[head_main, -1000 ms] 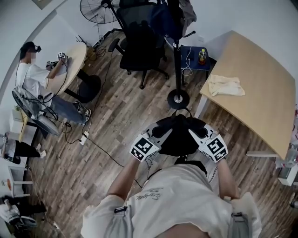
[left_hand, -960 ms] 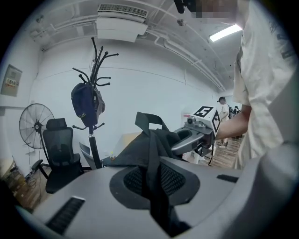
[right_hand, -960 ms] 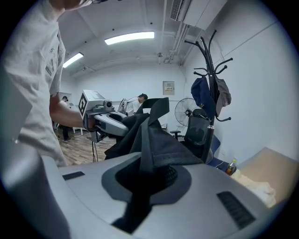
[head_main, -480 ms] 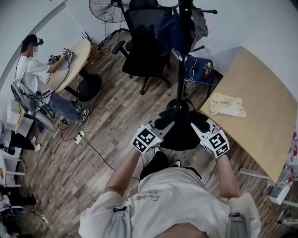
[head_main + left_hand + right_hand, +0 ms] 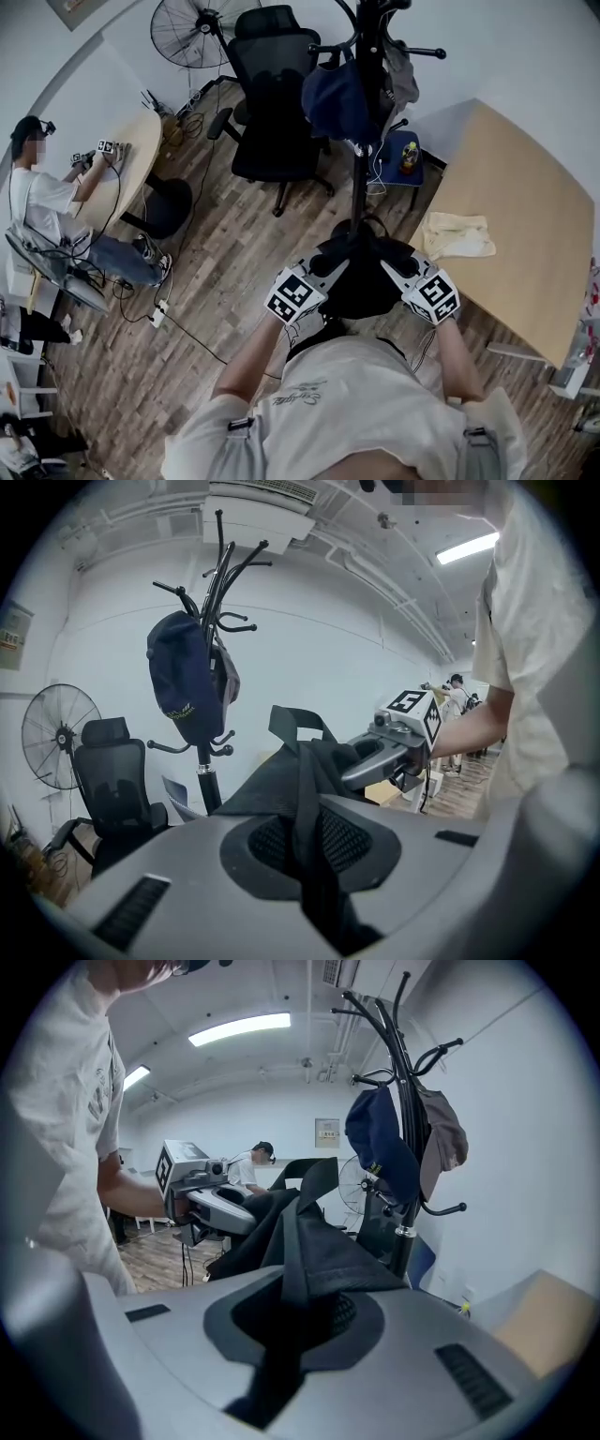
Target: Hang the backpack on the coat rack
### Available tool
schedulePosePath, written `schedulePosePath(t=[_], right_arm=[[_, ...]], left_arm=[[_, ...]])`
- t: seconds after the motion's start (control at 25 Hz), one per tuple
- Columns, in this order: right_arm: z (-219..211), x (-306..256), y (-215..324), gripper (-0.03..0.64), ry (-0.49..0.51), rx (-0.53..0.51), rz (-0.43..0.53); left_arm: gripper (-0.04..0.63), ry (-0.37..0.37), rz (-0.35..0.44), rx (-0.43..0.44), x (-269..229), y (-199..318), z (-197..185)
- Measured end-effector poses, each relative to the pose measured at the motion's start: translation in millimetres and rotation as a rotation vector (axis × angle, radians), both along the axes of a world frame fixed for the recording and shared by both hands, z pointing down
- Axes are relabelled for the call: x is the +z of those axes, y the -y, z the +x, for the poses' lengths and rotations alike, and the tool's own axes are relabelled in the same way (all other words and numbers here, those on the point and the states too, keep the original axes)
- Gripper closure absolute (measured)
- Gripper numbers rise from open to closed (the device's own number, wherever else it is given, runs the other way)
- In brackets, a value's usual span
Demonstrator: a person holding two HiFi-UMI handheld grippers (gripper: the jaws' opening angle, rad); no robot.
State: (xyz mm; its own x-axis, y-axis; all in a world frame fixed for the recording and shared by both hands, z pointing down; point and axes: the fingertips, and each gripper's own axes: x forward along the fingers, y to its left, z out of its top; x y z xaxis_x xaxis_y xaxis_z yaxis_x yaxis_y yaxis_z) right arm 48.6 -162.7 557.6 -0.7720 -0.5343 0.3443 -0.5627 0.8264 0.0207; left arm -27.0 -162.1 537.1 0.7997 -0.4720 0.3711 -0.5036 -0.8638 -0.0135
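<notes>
A black backpack [image 5: 361, 279] hangs between my two grippers in front of my body. My left gripper [image 5: 326, 266] is shut on one black strap [image 5: 305, 789], and my right gripper [image 5: 394, 266] is shut on the other strap [image 5: 302, 1241]. The backpack's top loop [image 5: 295, 722] stands up between them. The black coat rack [image 5: 362, 159] rises just beyond the backpack, which hides its base. A dark blue bag [image 5: 336, 98] and a grey garment [image 5: 445, 1143] hang on its hooks. Several upper hooks [image 5: 225, 555] are bare. In each gripper view the other gripper shows beside the backpack.
A black office chair [image 5: 272, 112] and a floor fan [image 5: 187, 28] stand left of the rack. A wooden table [image 5: 534, 187] with a cream cloth [image 5: 459, 234] is at the right. A small blue table [image 5: 398, 155] with a bottle stands behind the pole. A person [image 5: 42, 187] sits at far left, and cables lie on the floor.
Both grippers have carried the backpack forward across the floor to the coat rack. The rack's base has gone behind the backpack, and its hooks are closer.
</notes>
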Motion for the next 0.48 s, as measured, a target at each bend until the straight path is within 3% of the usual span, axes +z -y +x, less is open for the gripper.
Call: schedulePosePath(t=[0.48], right_arm=[[-13.7, 12.8, 89.1, 0.584, -0.003, 0.079, -0.006]], left_arm=[[0.552, 0.016, 0.017, 0.060, 13.2, 93.1, -13.6]])
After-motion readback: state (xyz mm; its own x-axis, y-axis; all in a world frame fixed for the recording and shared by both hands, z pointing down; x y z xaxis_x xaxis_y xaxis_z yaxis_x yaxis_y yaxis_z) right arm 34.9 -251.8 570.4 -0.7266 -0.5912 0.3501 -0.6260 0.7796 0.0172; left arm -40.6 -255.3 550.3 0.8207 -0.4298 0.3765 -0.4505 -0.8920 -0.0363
